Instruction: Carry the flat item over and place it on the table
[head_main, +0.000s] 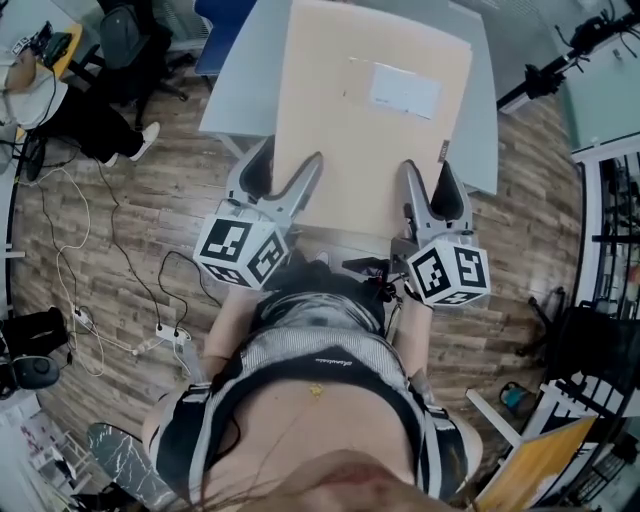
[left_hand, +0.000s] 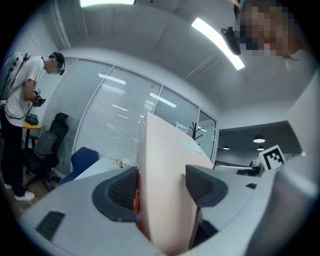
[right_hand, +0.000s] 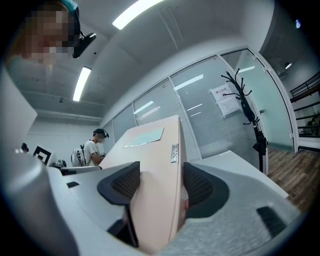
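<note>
Tan flat box (head_main: 372, 110), near edge clamped in left tool (head_main: 287, 172) and right tool (head_main: 430, 180)

The flat box (head_main: 370, 130) is matt tan cardboard, smooth, with a white paper label (head_main: 405, 90). The jaws look like matt grey plastic, their dark pads (left_hand: 122, 187) finely ribbed. The desk (head_main: 235, 90) is smooth pale grey, and the floor (head_main: 180, 200) is wood-grain planks.

Flat box (head_main: 370, 110): ahead of the holder, overlapping the table (head_main: 232, 95) in the head view.
Left gripper (head_main: 290, 168): clamped on the box's near-left edge.
Right gripper (head_main: 428, 178): clamped on its near-right edge.
Office chair (head_main: 125, 40): left of the table.
Power strip (head_main: 165, 335): on the floor, near left.
</note>
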